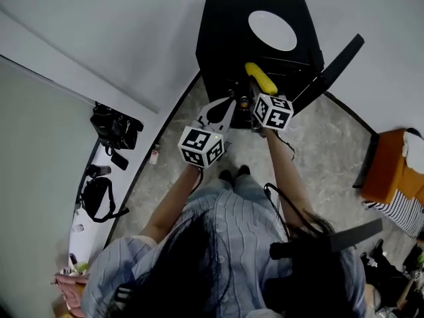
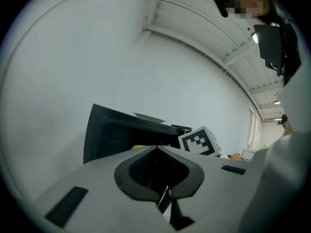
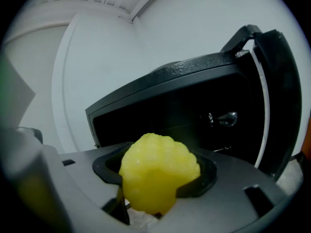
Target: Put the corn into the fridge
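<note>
Corn (image 1: 261, 78) held at the mouth of the black fridge (image 1: 225, 25), fridge door (image 1: 331, 71) open.
Right gripper (image 1: 255, 98): jaws clamped on the yellow corn. Left gripper (image 1: 225, 108): jaws closed together with nothing between them, just beside the right one.

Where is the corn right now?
The corn is upper-middle in the head view, clamped in the right gripper, just at the open front of the black fridge.

Fridge (image 3: 194, 115) interior: dark, contents unreadable. 1 shiny object (image 3: 224, 119) at 3 o'clock inside is too small to identify. Corn (image 1: 261, 78): near end hidden behind the right gripper (image 1: 257, 105). Orange item (image 1: 391, 167) at 3 o'clock: cut off by the frame edge.
</note>
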`<state>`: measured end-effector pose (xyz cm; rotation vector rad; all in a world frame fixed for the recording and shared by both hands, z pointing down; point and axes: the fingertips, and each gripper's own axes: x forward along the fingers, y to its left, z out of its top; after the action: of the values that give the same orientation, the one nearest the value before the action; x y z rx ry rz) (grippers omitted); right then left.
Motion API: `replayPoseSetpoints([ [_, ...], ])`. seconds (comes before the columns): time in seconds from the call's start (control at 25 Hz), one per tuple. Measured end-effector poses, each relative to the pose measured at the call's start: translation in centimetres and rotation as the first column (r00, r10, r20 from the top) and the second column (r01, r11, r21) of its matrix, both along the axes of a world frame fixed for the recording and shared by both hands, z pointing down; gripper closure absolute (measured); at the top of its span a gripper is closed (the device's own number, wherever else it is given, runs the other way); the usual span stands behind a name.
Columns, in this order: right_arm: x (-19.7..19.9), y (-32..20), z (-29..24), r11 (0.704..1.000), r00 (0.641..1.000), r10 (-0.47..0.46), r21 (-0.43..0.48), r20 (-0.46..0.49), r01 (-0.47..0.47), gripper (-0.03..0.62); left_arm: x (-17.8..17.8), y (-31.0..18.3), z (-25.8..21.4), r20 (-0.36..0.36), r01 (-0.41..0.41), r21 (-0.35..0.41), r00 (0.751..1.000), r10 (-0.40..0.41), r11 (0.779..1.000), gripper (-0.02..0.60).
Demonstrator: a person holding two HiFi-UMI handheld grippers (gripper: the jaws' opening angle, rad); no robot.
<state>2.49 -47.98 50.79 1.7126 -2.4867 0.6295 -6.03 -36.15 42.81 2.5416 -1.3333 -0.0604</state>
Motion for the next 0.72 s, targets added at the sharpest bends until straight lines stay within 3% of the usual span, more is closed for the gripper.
replayPoseSetpoints([
  [0.24,-0.1,-3.5,2.1,1.0,0.994,-0.018,0.013,-0.106,0.02,0.33,-1.5,-0.9,2.1,0.02,0.051,-0.048,0.999,-0.05,0.998,0.574],
  [0.44,1.0,-4.9,3.6,0.999,0.992,0.031,0.02,-0.124,-0.029,0.33,-1.0,-1.3,2.6,0.045,0.035,-0.053,0.998,-0.033,0.998,0.574],
  [0.72,0.0,-6.6,3.3,0.997,0.971,-0.019,0.065,-0.24,0.035,0.33,-1.0,-2.1,2.1,0.038,0.025,-0.043,0.999,-0.023,0.999,0.574],
])
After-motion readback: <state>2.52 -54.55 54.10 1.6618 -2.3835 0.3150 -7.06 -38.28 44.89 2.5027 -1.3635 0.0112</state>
